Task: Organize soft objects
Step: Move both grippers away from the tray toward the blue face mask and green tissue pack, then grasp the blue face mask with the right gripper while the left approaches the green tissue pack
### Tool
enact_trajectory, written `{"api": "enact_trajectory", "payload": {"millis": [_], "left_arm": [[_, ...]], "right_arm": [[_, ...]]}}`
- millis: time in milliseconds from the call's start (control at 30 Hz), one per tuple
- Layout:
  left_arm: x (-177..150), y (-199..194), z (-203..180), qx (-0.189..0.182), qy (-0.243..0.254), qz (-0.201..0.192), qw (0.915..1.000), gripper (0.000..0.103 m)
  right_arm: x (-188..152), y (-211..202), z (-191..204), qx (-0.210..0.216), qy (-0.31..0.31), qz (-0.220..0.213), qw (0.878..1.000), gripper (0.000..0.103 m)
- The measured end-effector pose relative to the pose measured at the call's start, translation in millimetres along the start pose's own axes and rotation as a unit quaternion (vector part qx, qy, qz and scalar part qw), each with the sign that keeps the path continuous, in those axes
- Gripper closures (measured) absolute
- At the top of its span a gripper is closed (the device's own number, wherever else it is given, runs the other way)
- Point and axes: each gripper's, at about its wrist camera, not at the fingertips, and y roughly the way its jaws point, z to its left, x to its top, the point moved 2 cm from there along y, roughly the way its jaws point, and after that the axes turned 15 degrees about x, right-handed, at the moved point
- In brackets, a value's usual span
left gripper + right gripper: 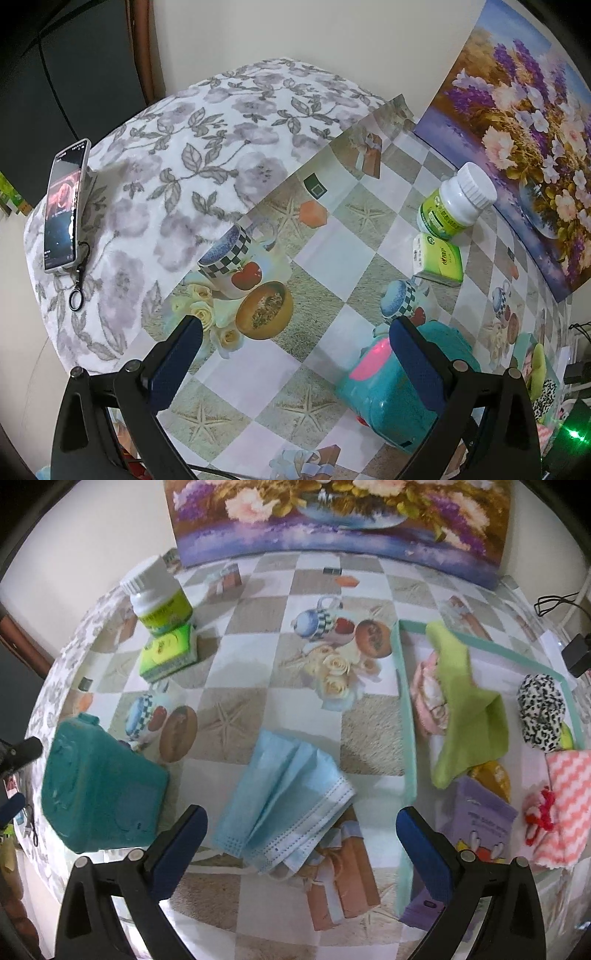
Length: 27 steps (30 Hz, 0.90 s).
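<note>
A light blue face mask point(284, 797) lies folded on the patterned tablecloth, just ahead of my right gripper point(301, 829), which is open and empty above it. To the right a shallow tray with a teal rim point(406, 716) holds a green cloth point(469, 709), a pink cloth point(424, 694), a black-and-white spotted item point(541, 709), a pink zigzag cloth point(565, 805), a red-and-white small item point(539, 814) and a purple packet point(484, 819). My left gripper point(295, 339) is open and empty over the table, its right finger in front of a teal plastic box point(391, 398).
The teal box point(99, 786) sits left of the mask. A white-capped green bottle point(159, 598) and a green tissue pack point(170, 653) stand at the back left. A flower painting point(340, 520) leans on the wall. A phone point(64, 206) lies on a floral blanket point(166, 155).
</note>
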Motion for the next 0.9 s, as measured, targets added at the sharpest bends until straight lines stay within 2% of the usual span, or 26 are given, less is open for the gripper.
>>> {"api": "enact_trajectory", "payload": {"millis": [433,733,800,900], "left_arm": [[1,9,-5,-0.013,0.006,0.018,0.9997,0.002],[6,18,-10,-0.033,0.008,0.040,0.9986,0.002],[8,20,-10,-0.036,0.007,0.046,0.9983,0.002],[8,21,-12,-0.040,0.008,0.050,0.9979,0.002]], "right_arm": [[3,33,-1,0.000,0.008,0.034,0.999,0.000],[3,49,3,-0.021,-0.019,0.044,0.999,0.000],[4,49,2,-0.024,-0.015,0.044,0.999,0.001],[4,41,-6,-0.025,-0.005,0.038,0.999,0.012]]}}
